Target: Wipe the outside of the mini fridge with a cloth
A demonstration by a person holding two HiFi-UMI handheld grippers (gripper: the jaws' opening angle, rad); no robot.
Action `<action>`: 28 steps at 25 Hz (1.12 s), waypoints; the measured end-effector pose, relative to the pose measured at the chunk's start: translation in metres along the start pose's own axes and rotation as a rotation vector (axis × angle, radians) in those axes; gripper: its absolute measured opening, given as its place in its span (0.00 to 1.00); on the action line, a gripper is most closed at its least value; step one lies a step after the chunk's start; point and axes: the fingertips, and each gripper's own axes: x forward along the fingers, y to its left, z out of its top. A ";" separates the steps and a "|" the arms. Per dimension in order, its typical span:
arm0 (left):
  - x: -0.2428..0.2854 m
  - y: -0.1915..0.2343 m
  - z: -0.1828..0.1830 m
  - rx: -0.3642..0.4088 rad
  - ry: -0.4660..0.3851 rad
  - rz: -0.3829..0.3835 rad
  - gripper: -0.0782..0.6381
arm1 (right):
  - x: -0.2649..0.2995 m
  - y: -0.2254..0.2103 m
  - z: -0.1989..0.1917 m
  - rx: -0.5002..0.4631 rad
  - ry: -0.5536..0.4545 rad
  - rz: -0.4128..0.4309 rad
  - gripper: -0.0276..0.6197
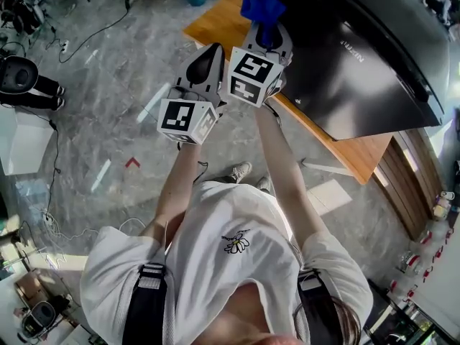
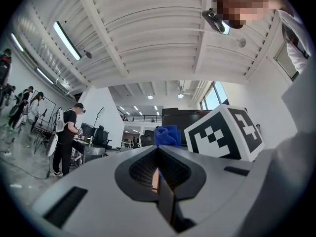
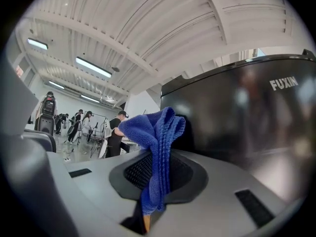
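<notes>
standing on a wooden counter (image 1: 357, 157), the mini fridge (image 1: 359, 49) is entered first: black, glossy, lettered "fuxin" on the face seen in the right gripper view. near one side of it, over the counter's far end, a blue cloth (image 1: 260, 6) is held up; whether fabric and fridge touch cannot be told. the cloth is pinched between the jaws of the right hand-held gripper (image 1: 264, 29), with a folded bunch standing above the jaw tips and a strip trailing down the seam between them. the left hand-held gripper (image 1: 206, 57) is carried just beside the right one, off the counter's edge, its jaws pressed together with nothing between them. a marker cube (image 1: 251, 76) is borne by each gripper. grey marbled floor (image 1: 100, 113) is seen below both.
</notes>
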 end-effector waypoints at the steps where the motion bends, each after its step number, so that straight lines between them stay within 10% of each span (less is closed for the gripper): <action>1: 0.001 0.003 0.000 0.000 0.001 0.000 0.12 | 0.002 0.000 0.000 0.000 0.002 -0.008 0.15; 28: -0.054 -0.153 -0.006 -0.030 -0.016 0.049 0.12 | -0.129 -0.144 0.004 -0.049 -0.015 -0.124 0.15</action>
